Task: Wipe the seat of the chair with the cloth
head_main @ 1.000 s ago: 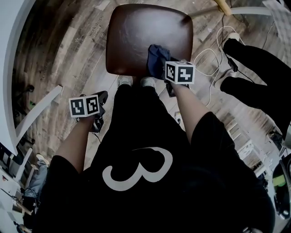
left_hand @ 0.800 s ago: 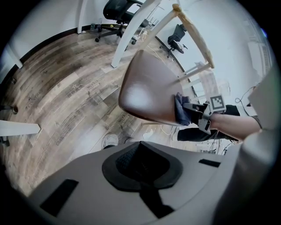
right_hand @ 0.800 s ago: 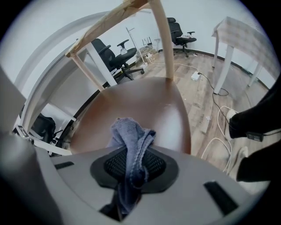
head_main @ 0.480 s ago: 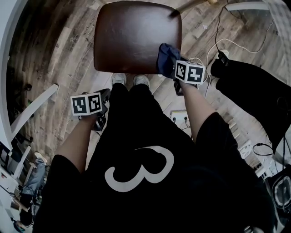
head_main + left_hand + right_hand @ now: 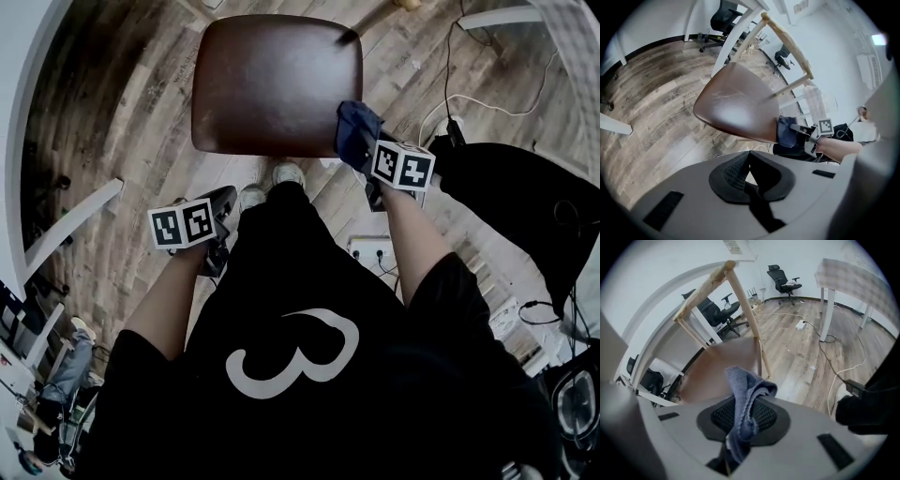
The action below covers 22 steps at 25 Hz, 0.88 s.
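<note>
We hold the cloth [image 5: 354, 129] clamped in our right claw [image 5: 373, 157] at the near-right corner of the seat [image 5: 277, 80], which stretches forward-left. Our left claw [image 5: 217, 225], closed and empty, is farther off.

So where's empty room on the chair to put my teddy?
Almost the whole brown seat is bare, left edge to back edge. Only its near right corner is busy: the right gripper holds the blue cloth there. Cables crowd the floor to its right.

Right tool [image 5: 364, 153] holds blue cloth [image 5: 353, 129], seemingly against the seat [image 5: 272, 84] corner; left tool [image 5: 223, 204] hangs apart.
</note>
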Each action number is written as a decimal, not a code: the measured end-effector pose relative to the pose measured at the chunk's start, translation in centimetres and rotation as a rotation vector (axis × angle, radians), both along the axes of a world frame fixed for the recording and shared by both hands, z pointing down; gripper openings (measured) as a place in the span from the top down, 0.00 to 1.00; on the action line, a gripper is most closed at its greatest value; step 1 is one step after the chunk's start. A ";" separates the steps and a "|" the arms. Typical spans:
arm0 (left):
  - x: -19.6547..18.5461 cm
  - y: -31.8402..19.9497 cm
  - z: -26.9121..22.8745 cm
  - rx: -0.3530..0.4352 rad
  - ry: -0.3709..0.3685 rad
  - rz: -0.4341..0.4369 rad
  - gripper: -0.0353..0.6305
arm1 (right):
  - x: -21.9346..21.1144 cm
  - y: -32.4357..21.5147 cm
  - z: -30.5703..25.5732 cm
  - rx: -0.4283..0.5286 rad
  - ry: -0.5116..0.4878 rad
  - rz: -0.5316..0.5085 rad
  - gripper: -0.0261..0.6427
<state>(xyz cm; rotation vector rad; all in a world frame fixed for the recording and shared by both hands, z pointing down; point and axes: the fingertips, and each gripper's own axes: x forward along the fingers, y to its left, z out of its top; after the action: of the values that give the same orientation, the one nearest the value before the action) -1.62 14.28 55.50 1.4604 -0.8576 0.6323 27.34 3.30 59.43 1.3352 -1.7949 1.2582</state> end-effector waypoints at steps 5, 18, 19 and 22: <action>1.9 -1.2 -5.4 0.109 0.081 0.038 0.93 | -3.2 0.1 -8.4 0.167 -0.147 -0.072 0.86; 1.0 -1.0 -29.7 0.556 0.438 0.012 0.93 | -11.7 8.2 -34.9 0.543 -0.446 -0.084 0.86; 0.2 -0.1 -31.7 0.594 0.453 0.016 0.93 | -12.6 9.5 -36.6 0.565 -0.457 -0.097 0.86; -1.7 3.6 -37.2 0.691 0.475 0.045 0.93 | -15.1 14.1 -40.9 0.598 -0.484 -0.130 0.86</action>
<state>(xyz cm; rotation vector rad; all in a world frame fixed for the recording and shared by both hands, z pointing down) -3.33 17.83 18.32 2.1401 -0.6880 -0.0173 12.28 17.41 18.54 1.2363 -2.7080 1.0732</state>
